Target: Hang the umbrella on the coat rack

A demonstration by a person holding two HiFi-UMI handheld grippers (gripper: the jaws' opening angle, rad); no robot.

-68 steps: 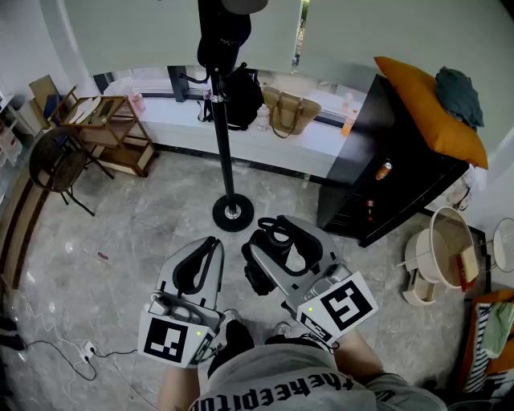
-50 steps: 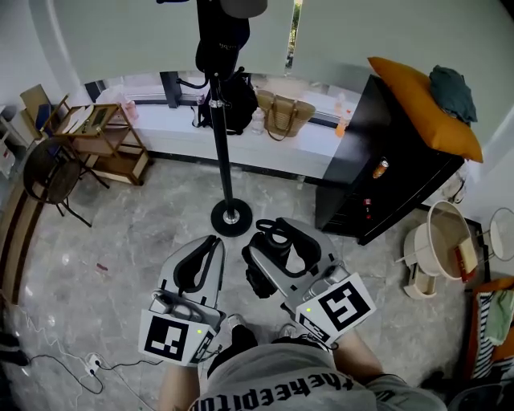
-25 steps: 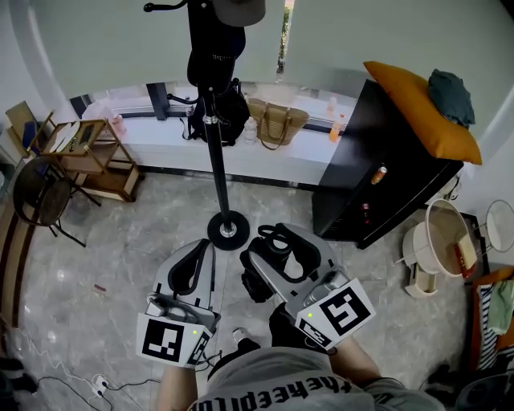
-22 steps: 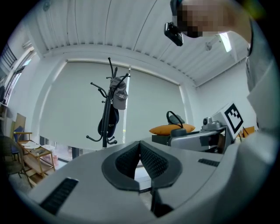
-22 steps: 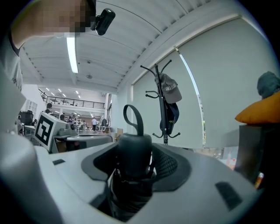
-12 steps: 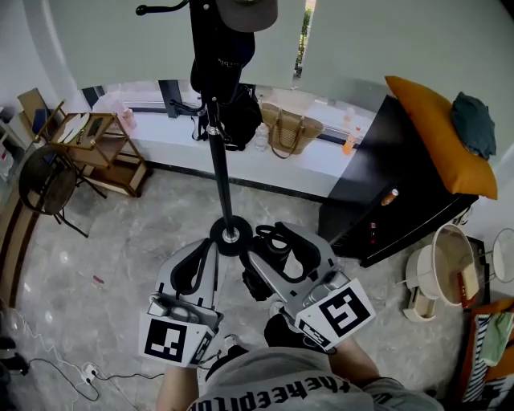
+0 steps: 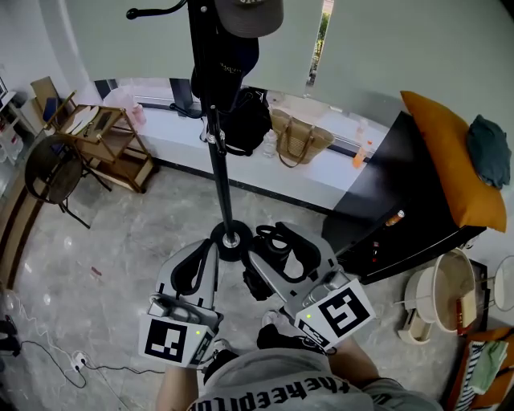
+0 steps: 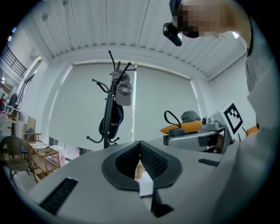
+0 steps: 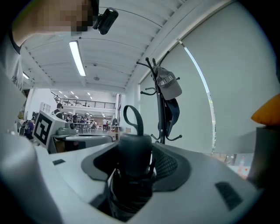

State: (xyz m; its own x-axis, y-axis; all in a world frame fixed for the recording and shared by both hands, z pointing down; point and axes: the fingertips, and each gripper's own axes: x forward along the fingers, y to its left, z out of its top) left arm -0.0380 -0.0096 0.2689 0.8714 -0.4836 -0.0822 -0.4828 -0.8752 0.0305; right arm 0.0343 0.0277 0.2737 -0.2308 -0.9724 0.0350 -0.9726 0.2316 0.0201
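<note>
My right gripper (image 7: pixel 277 249) (image 9: pixel 135 164) is shut on a folded black umbrella (image 7: pixel 259 277) (image 9: pixel 133 175), handle end up, with its wrist loop (image 7: pixel 273 237) (image 9: pixel 132 118) sticking out past the jaws. My left gripper (image 7: pixel 201 265) (image 8: pixel 140 164) is shut with nothing between its pads. The black coat rack (image 7: pixel 217 136) (image 8: pixel 109 113) (image 9: pixel 161 113) stands just ahead on a round base (image 7: pixel 230 239). A grey cap (image 7: pixel 249 14) (image 8: pixel 124 92) (image 9: pixel 169 86) and a dark cap (image 7: pixel 229 68) hang from it. A free hook (image 7: pixel 152 11) points left near its top.
A black bag (image 7: pixel 247 120) and a straw bag (image 7: pixel 302 138) sit on the white window ledge (image 7: pixel 313 181). A black cabinet (image 7: pixel 409 209) with an orange cushion (image 7: pixel 454 160) stands right. A wooden cart (image 7: pixel 104 136) and a dark chair (image 7: pixel 52 172) stand left.
The coat rack has come closer and its base now lies just beyond the gripper tips. Both grippers keep their pose and the right one still holds the umbrella.
</note>
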